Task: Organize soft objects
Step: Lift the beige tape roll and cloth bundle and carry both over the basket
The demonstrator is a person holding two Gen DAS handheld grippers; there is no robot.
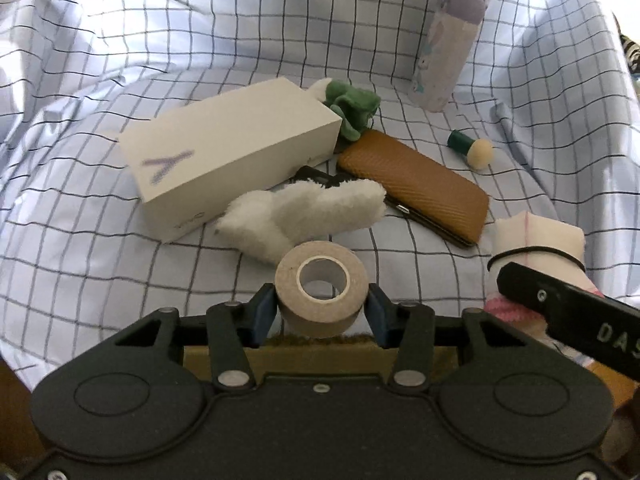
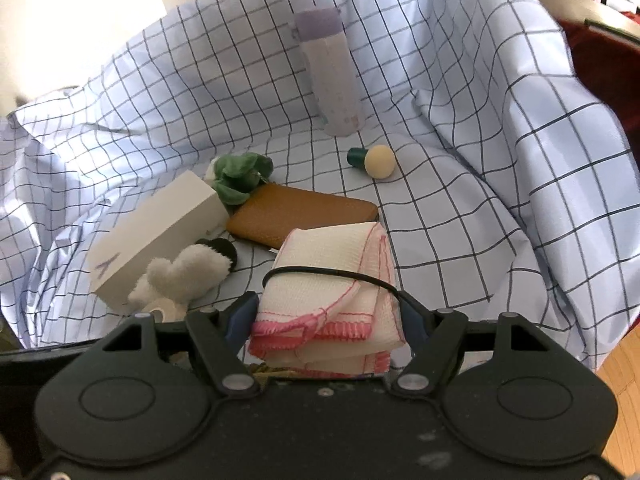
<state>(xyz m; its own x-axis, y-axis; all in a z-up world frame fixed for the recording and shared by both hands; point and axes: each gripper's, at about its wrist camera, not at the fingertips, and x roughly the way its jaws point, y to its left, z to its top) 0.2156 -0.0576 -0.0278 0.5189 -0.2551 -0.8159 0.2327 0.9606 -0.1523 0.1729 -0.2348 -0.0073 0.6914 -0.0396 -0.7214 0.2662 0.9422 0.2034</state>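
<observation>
**Folded cloth and tape roll both held over the checked sheet**

Folded cloth [image 2: 328,300], white with pink stitched edges and bound by a black elastic band [image 2: 332,272], sits between the fingers of my right gripper [image 2: 326,320]; the jaws are clamped on its two sides. From the left wrist view the same bundle [image 1: 536,240] shows at the right edge, with a black finger of the right gripper lying across its lower part.

My left gripper [image 1: 322,312] has its jaws closed on a roll of beige tape [image 1: 322,292], the blue pads pressing its flanks and the hollow core facing up toward the camera.

Beyond both grippers the checked sheet [image 1: 120,60] lies rumpled, rising at the back and sides. On it, just past the tape, rests a fluffy white plush [image 1: 304,212], touching a white box [image 1: 228,160] marked with a purple letter. A green plush [image 1: 352,104] sits at the far end of that box. A brown case [image 1: 416,180] lies flat beside the box, its near corner close to the white plush, with a small black item partly hidden between them. Farther right lies a small green-handled sponge applicator [image 1: 472,148], apart from the rest. A pale bottle with a lilac cap [image 1: 444,48] stands at the back.
</observation>
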